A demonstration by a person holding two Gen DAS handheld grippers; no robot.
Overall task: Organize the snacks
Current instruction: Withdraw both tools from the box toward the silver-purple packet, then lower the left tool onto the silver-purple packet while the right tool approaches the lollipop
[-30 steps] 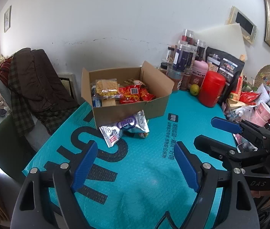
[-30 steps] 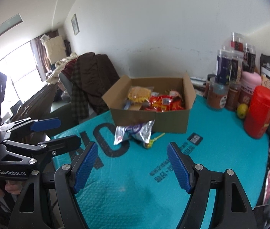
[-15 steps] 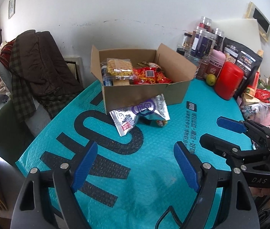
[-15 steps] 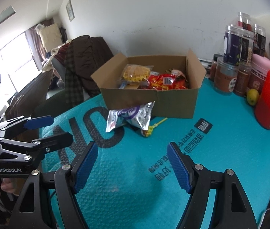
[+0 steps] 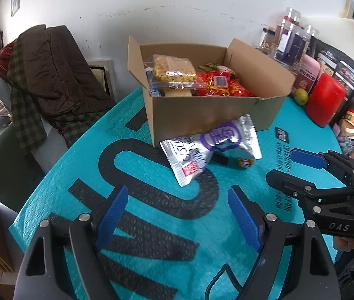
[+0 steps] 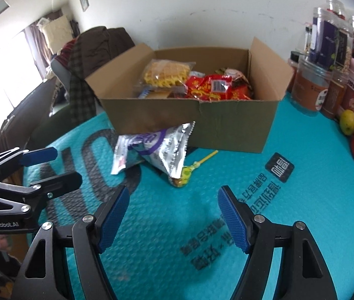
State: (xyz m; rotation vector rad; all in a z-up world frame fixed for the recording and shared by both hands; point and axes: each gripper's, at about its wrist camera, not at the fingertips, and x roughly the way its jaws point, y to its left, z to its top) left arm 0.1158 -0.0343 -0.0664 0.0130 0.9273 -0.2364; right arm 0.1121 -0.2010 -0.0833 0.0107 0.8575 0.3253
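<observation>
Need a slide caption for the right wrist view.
Open right gripper above teal mat, facing silver snack packet and lollipop before cardboard box.

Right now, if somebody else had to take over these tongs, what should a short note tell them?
Left tongs: open, empty, above the teal mat.
Right tongs: open, empty, beside them.
Cardboard box: already holds a waffle pack and red snack packs.
Left to do: the silver snack bag leaning on the box front, the yellow lollipop by it, and a small packet under the bag.
</observation>
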